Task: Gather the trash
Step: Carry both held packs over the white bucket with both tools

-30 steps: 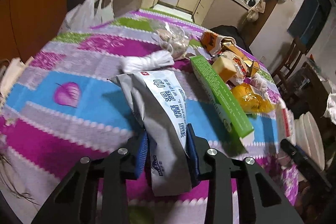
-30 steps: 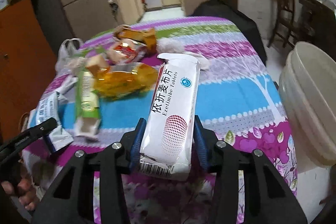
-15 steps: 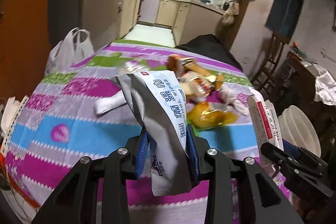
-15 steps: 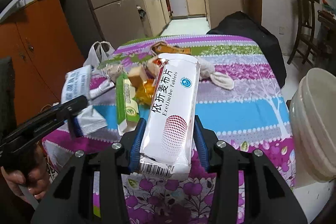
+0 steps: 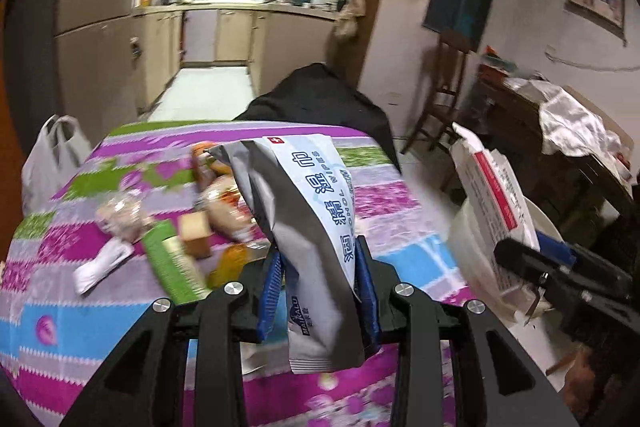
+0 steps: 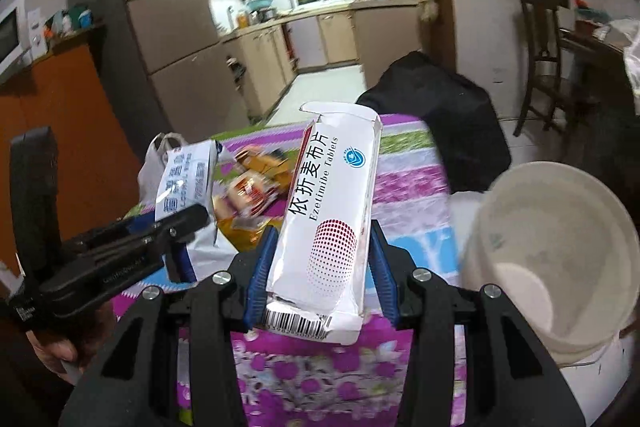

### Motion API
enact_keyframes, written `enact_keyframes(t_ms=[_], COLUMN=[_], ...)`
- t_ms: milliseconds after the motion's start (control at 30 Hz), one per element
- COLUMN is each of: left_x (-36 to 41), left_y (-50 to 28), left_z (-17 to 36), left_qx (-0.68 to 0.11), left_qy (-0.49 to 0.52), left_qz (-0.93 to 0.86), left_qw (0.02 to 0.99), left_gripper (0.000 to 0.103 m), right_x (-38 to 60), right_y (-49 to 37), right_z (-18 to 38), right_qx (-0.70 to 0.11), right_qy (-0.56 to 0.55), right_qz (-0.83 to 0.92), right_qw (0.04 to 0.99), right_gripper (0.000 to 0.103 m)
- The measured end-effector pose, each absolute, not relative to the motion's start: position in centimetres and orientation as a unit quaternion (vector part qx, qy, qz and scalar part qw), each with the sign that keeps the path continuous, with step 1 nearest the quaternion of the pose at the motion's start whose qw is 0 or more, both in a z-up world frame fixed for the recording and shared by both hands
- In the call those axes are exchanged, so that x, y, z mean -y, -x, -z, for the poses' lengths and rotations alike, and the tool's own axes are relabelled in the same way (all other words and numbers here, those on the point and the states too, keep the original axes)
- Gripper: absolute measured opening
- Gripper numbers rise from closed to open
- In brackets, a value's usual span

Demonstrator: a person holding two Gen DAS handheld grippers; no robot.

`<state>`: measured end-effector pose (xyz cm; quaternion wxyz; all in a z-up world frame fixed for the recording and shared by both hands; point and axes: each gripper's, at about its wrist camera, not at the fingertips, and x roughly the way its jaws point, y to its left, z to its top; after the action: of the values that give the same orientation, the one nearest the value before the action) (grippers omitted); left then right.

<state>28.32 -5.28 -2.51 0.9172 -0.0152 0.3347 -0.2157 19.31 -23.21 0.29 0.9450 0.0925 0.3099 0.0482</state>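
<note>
My left gripper (image 5: 318, 287) is shut on a grey and white wet-wipes pack (image 5: 304, 223), held up above the table. My right gripper (image 6: 322, 263) is shut on a white tablet box (image 6: 330, 211) with red dots and a torn open top. In the left wrist view the tablet box (image 5: 494, 195) and the right gripper (image 5: 532, 263) hang over the white bucket (image 5: 476, 259) at the right. The right wrist view has the wipes pack (image 6: 186, 183) at the left in the left gripper (image 6: 176, 235). More trash lies on the tablecloth: a green box (image 5: 172, 263), snack wrappers (image 5: 224, 203), a yellow bag (image 5: 230, 263).
The white bucket (image 6: 556, 259) stands on the floor right of the table (image 6: 404, 187). A plastic bag (image 5: 48, 163) hangs at the table's far left. A black-draped chair (image 5: 320, 103) is behind the table, wooden chairs (image 5: 444, 95) and a cluttered side table to the right.
Both grippers have risen with their loads and swung right toward the bucket. The left gripper has rolled, so the table now looks level and lies farther below.
</note>
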Motion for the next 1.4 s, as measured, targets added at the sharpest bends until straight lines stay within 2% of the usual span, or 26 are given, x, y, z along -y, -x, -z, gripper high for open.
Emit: enact_keyframes(t_ms=[433, 733, 933, 1100, 1400], left_x=[22.3, 34.3, 41.8, 44.7, 44.6], left_y=[-29.0, -30.0, -31.7, -32.3, -32.9], left_z=[-0.6, -0.9, 1.0, 2.8, 5.5], left_qx=[-0.306, -0.299, -0.359, -0.393, -0.416], left_qy=[-0.065, -0.148, -0.196, -0.225, -0.235], left_qz=[0.366, 0.474, 0.531, 0.546, 0.545], left_qw=[0.876, 0.815, 0.742, 0.705, 0.689], left_gripper=[0.035, 0.035, 0.035, 0.035, 0.036], right_x=[35.9, 42.5, 45.8, 47.3, 47.5], right_y=[-14.9, -14.7, -14.9, -16.0, -17.7], right_z=[-3.8, -3.4, -3.1, -2.4, -0.2], right_qx=[-0.281, -0.336, -0.387, -0.432, -0.477], right_qy=[-0.095, -0.1, -0.12, -0.151, -0.183], right_qz=[0.103, 0.159, 0.165, 0.14, 0.111], right_qw=[0.949, 0.923, 0.899, 0.878, 0.853], right_gripper=[0.044, 0.044, 0.044, 0.044, 0.044])
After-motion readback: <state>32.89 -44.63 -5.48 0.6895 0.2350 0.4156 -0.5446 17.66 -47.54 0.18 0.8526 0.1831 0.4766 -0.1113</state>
